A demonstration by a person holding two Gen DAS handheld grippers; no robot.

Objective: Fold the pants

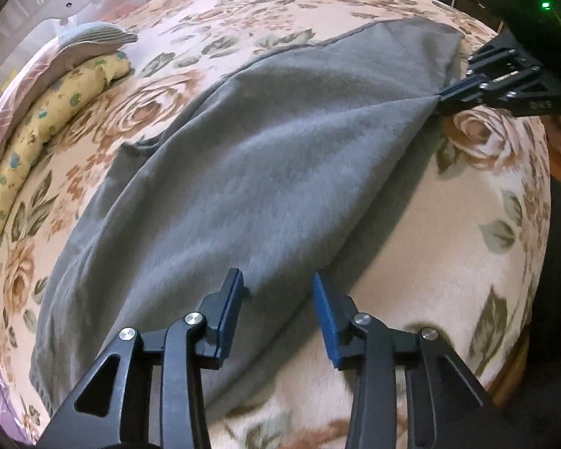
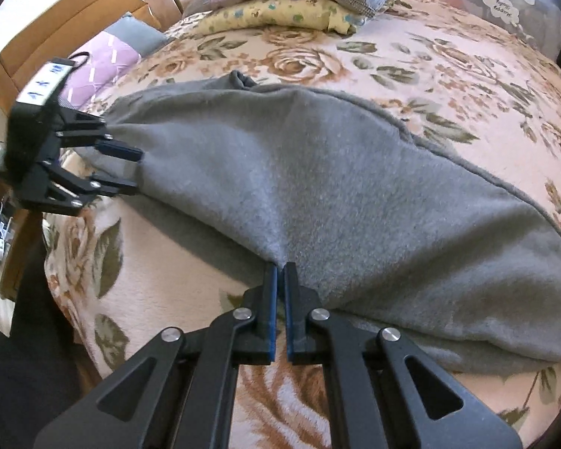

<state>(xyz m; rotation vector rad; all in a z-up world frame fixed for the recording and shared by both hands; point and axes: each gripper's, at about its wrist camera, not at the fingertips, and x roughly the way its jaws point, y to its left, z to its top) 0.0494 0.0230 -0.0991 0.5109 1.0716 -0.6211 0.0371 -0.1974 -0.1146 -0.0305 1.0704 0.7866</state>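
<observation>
Grey fleece pants [image 1: 243,172] lie across a floral bed blanket [image 1: 448,224]; they also show in the right wrist view [image 2: 336,194]. My left gripper [image 1: 278,280] is open, its fingers standing on either side of the pants' near edge; in the right wrist view it [image 2: 136,172] is at the left, open around the cloth. My right gripper [image 2: 280,267] is shut on a pinch of the pants' edge and lifts it into a ridge; in the left wrist view it [image 1: 441,99] is at the upper right, pulling the cloth taut.
A yellow patterned pillow [image 1: 52,127] and a grey pillow [image 1: 93,39] lie at the head of the bed. A wooden headboard [image 2: 93,11] and a purple quilt [image 2: 104,63] are beyond. The bed's edge [image 1: 520,355] runs close on the right.
</observation>
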